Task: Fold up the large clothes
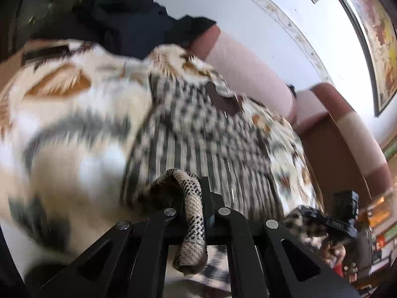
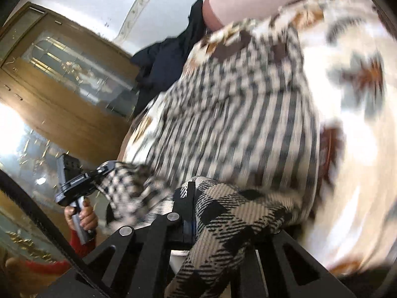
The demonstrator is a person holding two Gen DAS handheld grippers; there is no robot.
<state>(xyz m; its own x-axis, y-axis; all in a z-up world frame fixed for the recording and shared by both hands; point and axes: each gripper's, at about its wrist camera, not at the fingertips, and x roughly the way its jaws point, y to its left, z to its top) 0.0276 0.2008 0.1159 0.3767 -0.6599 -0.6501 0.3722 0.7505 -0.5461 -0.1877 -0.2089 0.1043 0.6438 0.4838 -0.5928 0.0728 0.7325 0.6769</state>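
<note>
Gripping checked garment [image 1: 198, 134] hem with left gripper [image 1: 196, 213] and right gripper [image 2: 191, 213], both clamped, above sofa [image 1: 248, 59]. Fold beginning; folding remaining.

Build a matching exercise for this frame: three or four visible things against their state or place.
1. black-and-beige checked woven garment
2. dark navy cloth
3. left gripper
4. framed picture

A. hangs on the white wall
B. shut on the garment's edge
C. heaped at the sofa's back
D. spread over the patterned sofa cover

Pairs: 1-D, 2-C, 3-B, 4-A
</note>
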